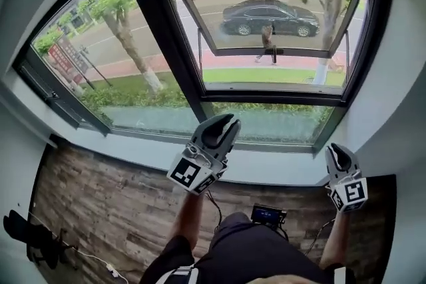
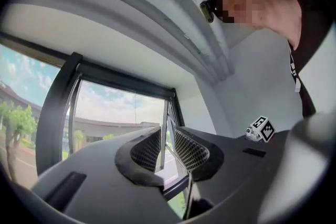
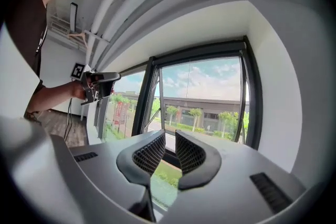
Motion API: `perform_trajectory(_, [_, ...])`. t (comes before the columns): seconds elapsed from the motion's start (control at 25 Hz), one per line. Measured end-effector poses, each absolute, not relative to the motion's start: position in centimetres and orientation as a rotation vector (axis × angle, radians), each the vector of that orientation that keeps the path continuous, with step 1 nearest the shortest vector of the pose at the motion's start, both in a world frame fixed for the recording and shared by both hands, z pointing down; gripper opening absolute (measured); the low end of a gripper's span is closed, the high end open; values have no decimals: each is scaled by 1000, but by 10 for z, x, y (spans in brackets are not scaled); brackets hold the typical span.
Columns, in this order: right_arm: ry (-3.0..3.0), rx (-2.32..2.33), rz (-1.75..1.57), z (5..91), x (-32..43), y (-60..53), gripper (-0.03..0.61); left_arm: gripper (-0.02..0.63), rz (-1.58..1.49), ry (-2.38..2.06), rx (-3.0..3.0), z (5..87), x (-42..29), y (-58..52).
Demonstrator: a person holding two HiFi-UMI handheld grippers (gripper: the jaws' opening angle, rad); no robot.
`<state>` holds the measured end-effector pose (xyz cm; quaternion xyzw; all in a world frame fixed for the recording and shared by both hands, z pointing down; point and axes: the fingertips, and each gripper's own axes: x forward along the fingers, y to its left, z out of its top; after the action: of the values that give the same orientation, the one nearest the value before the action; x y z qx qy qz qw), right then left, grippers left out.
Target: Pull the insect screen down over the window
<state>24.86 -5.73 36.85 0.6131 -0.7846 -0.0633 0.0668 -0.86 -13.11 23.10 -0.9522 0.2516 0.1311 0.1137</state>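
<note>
Both tools are raised in front of the black-framed window (image 1: 157,23), above its white sill (image 1: 279,168). The left hand-held gripper (image 1: 225,122), grey with black mesh-textured pads, sits near the lower edge of the window, just right of the frame's central upright. Its jaws stand a little apart, released, with nothing but the view outside in the gap. The right hand-held gripper (image 1: 336,151) is close to the frame's lower right corner. It is released as well, with a narrow empty gap between its pads. The right-hand glass sash (image 1: 306,51) is swung outward. The insect screen cannot be made out in any view. Through the panes a black car (image 1: 269,18) and a leafy tree (image 1: 126,16) show plainly. Below the sill lies a brown wood-plank floor (image 1: 100,196).
</note>
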Motion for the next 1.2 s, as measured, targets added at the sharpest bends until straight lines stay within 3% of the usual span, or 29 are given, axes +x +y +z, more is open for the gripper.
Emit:
perform_trajectory(0.16, [-2297,1767,-469,304,257,-105,60,103,312,760,-2625,190,5,-163])
perform_trajectory(0.36, [-2032,1757,-793,215,277,-147,60,103,64,825,-2253,131,25,-216])
perform_trajectory(0.6, [-1679,1670,-1128,104,272,-218,60,103,91,887,-1778,19,42,-286])
perform_trajectory(0.76, [-1509,1595,-1213,49,261,-274,60,136,-41,859,-1604,-21,66,-344])
perform_trajectory(1.2, [-1251,1471,-1303,-34,264,-364,60,137,-266,801,-1510,-58,139,-435])
